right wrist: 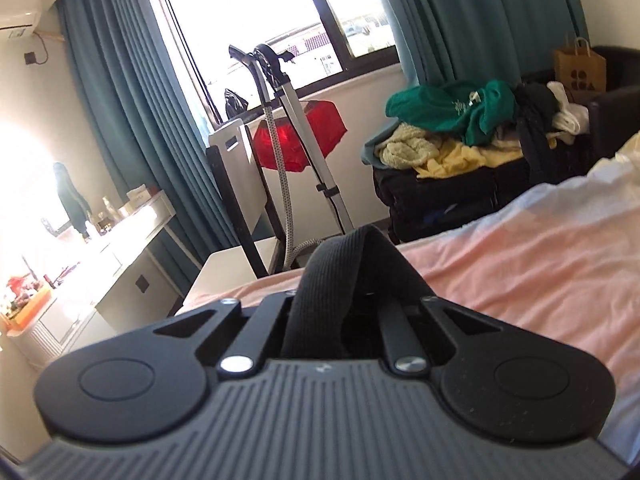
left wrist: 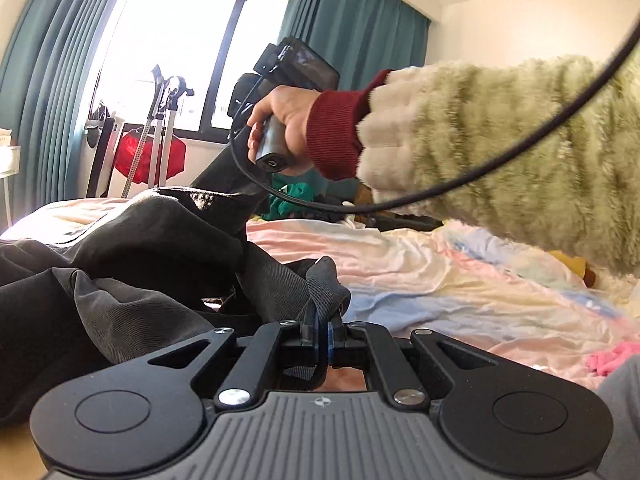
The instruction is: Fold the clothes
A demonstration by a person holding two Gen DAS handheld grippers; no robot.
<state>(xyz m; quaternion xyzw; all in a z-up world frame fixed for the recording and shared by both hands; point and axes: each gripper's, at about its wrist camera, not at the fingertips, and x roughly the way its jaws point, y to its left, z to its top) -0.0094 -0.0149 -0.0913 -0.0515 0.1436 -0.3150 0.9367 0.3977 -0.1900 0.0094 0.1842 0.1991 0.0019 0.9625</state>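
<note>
Left gripper [left wrist: 323, 322]: jaws drawn together on a fold of the dark grey garment [left wrist: 132, 264], low over the near side of the bed; ribbed cloth bunches up just past the fingertips.
Right gripper [right wrist: 354, 276]: jaws closed on a ribbed black band of the same garment, which loops up over the fingers and hides the fingertips.
Right hand [left wrist: 282, 124]: raised above the bed in the left wrist view, gripping the handle; a dark red cuff and a fluffy pale green sleeve [left wrist: 500, 152] follow behind it.
Dark grey garment: heaped on the left part of the bed, with one strip stretched taut up to the raised right gripper.
Bedsheet [left wrist: 440, 280]: crumpled, pastel pink, blue and cream, under the garment.
Cable [left wrist: 520, 148]: black, arcs from the raised gripper across the sleeve.
Far side: teal curtains [right wrist: 120, 120] frame a bright window; a garment steamer [right wrist: 288, 120] stands before it.
Clothes pile [right wrist: 460, 128]: green, yellow and white pieces on dark luggage, far right, beyond the bed.
</note>
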